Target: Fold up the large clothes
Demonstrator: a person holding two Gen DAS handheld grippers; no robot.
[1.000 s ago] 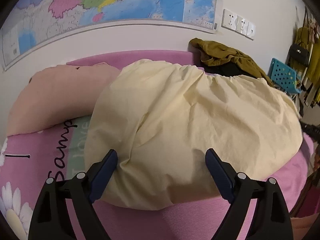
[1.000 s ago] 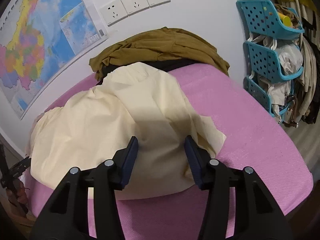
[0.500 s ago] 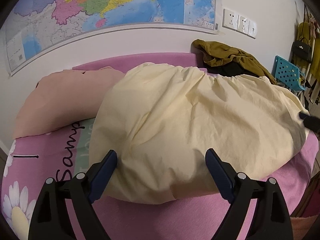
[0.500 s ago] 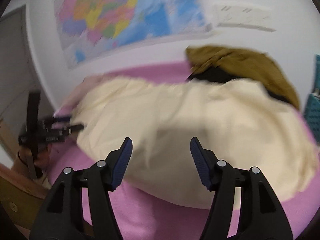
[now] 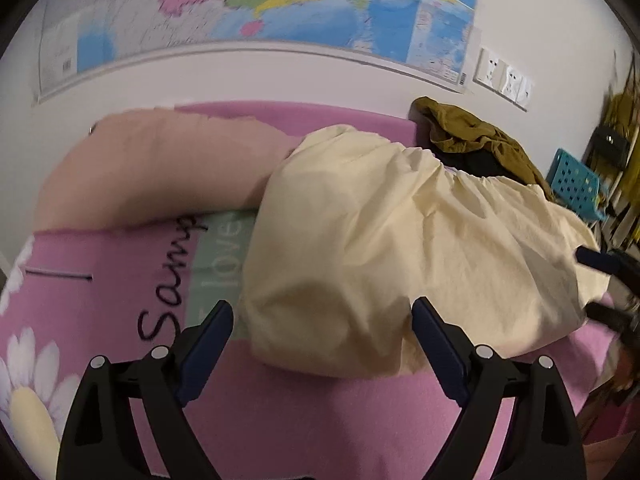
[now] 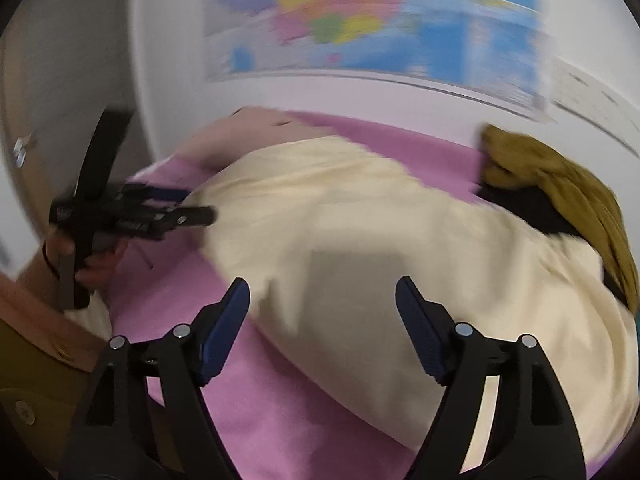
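A large pale yellow garment (image 5: 400, 240) lies bunched on the pink bed; it also shows in the right wrist view (image 6: 400, 260). My left gripper (image 5: 322, 332) is open and empty, its fingers just short of the garment's near left edge. My right gripper (image 6: 322, 312) is open and empty above the garment's front edge. The left gripper also shows in the right wrist view (image 6: 176, 210), at the garment's far left end. The right gripper's tip shows at the right edge of the left wrist view (image 5: 592, 258), by the garment's right end.
A peach pillow (image 5: 152, 172) lies at the bed's head. An olive and black clothes pile (image 5: 480, 144) sits by the wall. A blue plastic rack (image 5: 576, 184) stands to the right. The pink bedsheet (image 5: 320, 420) has daisy print and lettering. A map (image 5: 260, 12) hangs on the wall.
The right gripper has swung left along the garment and opened wider. The left gripper has drawn back and shifted left, so more bedsheet shows.
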